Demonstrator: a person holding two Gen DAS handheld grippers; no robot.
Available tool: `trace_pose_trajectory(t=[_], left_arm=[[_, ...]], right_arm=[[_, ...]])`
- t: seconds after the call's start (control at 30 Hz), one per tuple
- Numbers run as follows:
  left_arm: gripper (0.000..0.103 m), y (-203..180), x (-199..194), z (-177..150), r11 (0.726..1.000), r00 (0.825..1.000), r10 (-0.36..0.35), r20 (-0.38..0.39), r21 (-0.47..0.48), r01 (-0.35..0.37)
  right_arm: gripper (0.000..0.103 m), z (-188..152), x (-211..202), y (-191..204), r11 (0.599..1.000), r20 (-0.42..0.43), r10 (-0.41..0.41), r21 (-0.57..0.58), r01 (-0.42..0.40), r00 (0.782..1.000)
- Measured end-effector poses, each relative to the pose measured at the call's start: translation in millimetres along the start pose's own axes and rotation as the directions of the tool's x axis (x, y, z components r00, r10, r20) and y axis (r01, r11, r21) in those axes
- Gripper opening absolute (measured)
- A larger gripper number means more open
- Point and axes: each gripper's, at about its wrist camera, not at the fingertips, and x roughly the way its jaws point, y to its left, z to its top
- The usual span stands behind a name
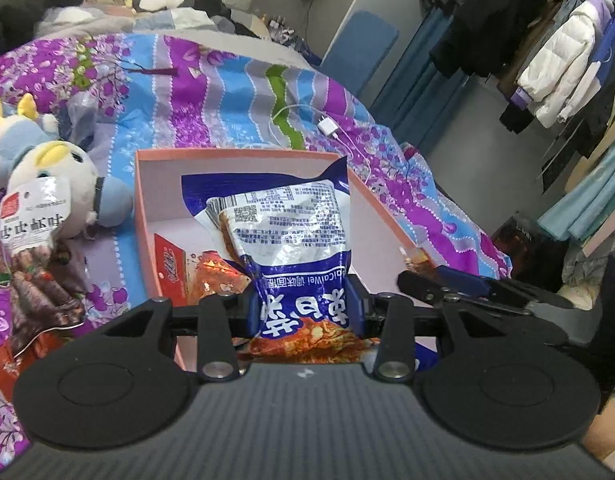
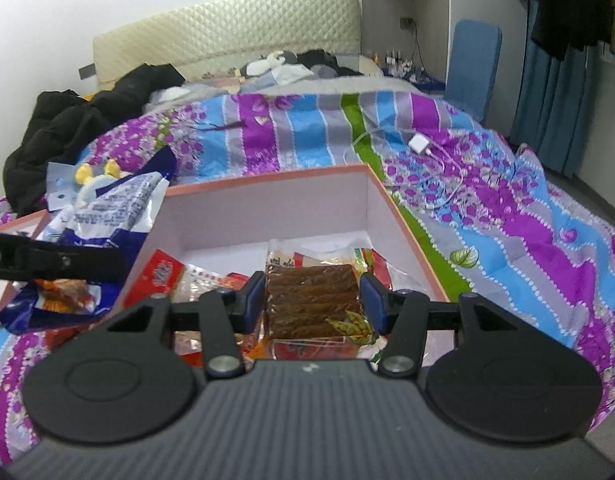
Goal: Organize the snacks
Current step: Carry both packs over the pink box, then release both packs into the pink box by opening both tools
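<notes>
An open pink box (image 1: 235, 153) (image 2: 267, 184) with a pale lining lies on the bed. My left gripper (image 1: 305, 304) is shut on a blue and white snack bag (image 1: 295, 236), holding it over the box's near end. That same bag (image 2: 103, 216) shows at the left of the right wrist view, beside the box. My right gripper (image 2: 313, 302) is shut on a clear packet of brown sticks (image 2: 311, 300), low over the box's front. A red packet (image 1: 169, 266) (image 2: 159, 276) and other wrappers lie inside the box.
A plush toy (image 1: 55, 176) and loose snack packs (image 1: 31, 292) lie left of the box. A white charger with its cable (image 1: 329, 125) (image 2: 419, 144) rests on the striped quilt (image 1: 227, 92) behind. Clothes hang at the right (image 1: 563, 68). A blue chair (image 2: 471, 68) stands past the bed.
</notes>
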Motion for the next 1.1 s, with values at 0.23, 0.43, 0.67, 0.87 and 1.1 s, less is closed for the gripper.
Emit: trace_pose_trajectory(t=[0.23, 0.43, 0.67, 0.87, 1.1], left_arm=[[0.075, 9, 4, 2, 0.999, 0.999, 0.036, 0.013, 0.009, -0.036], [0.076, 8, -27, -4, 0.998, 0.997, 0.053, 0.057, 0.022, -0.054], [0.076, 4, -84, -25, 0.998, 0.991, 0.063, 0.118, 0.007, -0.064], [0.076, -2, -135, -47, 0.997, 0.983, 0.073, 0.166, 0.026, -0.078], [0.076, -5, -185, -72, 0.993, 0.969, 0.105, 0.223, 0.034, -0.115]], right_arm=[[0.074, -6, 30, -5, 0.999, -0.080, 0.002, 0.044, 0.002, 0.997], [0.075, -7, 8, 3, 0.999, -0.045, 0.015, 0.044, -0.013, 0.999], [0.075, -8, -38, 25, 0.999, 0.007, 0.035, 0.021, -0.036, 0.999], [0.075, -18, -78, 47, 0.998, 0.044, 0.062, 0.014, -0.062, 0.997], [0.075, -29, -115, 68, 0.996, 0.081, 0.087, 0.000, -0.087, 0.993]])
